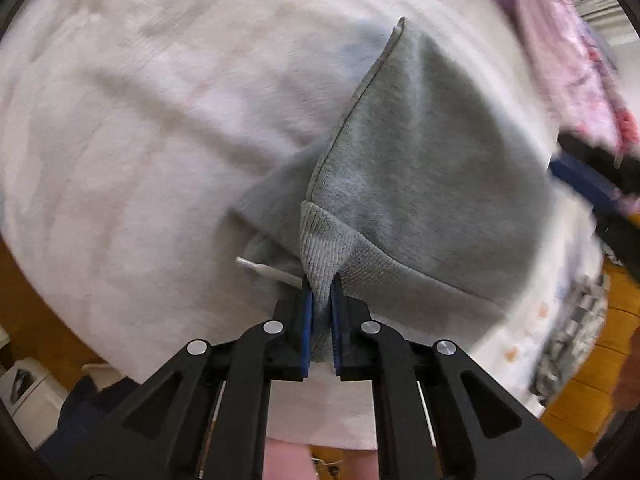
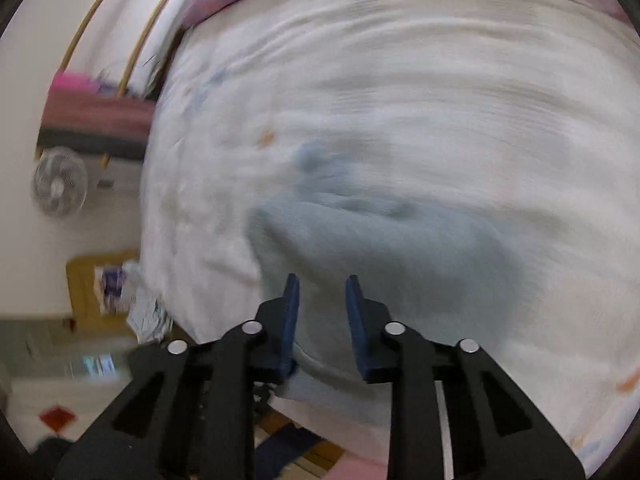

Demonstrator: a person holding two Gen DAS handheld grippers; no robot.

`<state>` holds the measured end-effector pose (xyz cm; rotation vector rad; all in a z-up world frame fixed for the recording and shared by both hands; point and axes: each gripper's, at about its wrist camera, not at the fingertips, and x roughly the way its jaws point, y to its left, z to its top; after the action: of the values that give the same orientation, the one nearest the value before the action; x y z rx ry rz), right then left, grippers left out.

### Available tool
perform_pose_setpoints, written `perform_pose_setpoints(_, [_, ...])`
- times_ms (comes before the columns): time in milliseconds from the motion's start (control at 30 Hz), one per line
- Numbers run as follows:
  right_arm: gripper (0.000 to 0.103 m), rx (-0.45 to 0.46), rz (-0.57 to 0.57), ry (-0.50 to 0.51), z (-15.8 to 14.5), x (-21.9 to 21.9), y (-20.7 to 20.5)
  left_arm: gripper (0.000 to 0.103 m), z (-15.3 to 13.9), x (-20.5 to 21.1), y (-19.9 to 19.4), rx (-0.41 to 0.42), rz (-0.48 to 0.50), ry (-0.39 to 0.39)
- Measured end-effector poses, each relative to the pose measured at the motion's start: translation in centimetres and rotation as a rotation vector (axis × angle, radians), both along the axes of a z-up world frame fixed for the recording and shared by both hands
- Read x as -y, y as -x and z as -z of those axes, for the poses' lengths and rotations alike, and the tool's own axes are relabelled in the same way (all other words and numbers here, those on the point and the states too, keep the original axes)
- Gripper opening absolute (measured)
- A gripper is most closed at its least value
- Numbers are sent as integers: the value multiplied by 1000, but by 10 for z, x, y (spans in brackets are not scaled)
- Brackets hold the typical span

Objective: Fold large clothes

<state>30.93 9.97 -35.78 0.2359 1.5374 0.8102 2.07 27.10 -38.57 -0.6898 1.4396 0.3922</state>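
A grey sweatshirt (image 1: 420, 168) lies on the white bedspread (image 1: 160, 120). My left gripper (image 1: 320, 284) is shut on its ribbed hem and lifts a fold of the cloth; a white drawstring tip (image 1: 260, 268) sticks out to the left. In the blurred right wrist view the grey sweatshirt (image 2: 380, 248) lies on the bed just ahead of my right gripper (image 2: 322, 284), which is open and empty above it. The other gripper (image 1: 592, 176) shows at the right edge of the left wrist view.
Purple and pink bedding (image 1: 560, 40) is piled at the far right of the bed. A fan (image 2: 60, 180) and a yellow mat with papers (image 2: 104, 280) are on the floor to the left. Wooden floor (image 1: 600, 360) shows past the bed's edge.
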Motion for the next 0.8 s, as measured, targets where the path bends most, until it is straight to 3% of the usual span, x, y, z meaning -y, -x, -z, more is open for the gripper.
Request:
perform_pose_setpoints(33, [17,14,-44,54,12,-19,0,8,10,-4,1,-14,-9,-11])
perform_pose_setpoints(67, [2,22,-67,144,31,-35,-1,8,21,-10,1,-37,-27,-18])
perform_pose_setpoints(167, [0,95,-92,297,77,-59,-7,12,41,-15,-5,-22,1,-12])
perform_pose_setpoints(267, [0,106,-98,336,85,-65,-8,19,38,-18,-10,-46,59,-1])
perform_pose_setpoints(300, [0,92,-97,333,81,-65,-9,23,32,-22,-7,-47,62,14])
perform_pose_setpoints(333, [0,66,-85,310,76,-60,-11,35,26,-25,-4,-53,58,9])
perform_pose_setpoints(367, [2,32,-60,278,69,-51,-13,40,19,-27,-2,-79,50,-26])
perform_pose_setpoints(400, [3,1,-30,241,59,-40,-15,43,6,-34,5,-167,38,-144])
perform_pose_setpoints(433, [4,-2,-7,218,49,-30,-17,35,-6,-38,9,-225,27,-240])
perform_pose_setpoints(467, [6,16,6,206,38,-20,-17,22,-18,-41,12,-228,16,-279])
perform_pose_setpoints(600, [10,98,37,279,4,18,-12,9,-57,-46,-6,-72,40,-210])
perform_pose_setpoints(667, [10,62,56,267,8,28,-12,8,-64,-42,-34,13,89,-174])
perform_pose_setpoints(733, [7,49,66,297,28,30,-14,8,-58,-34,-74,130,152,-56])
perform_pose_setpoints(800, [4,75,63,333,47,29,-10,8,-36,-27,-109,139,207,-39])
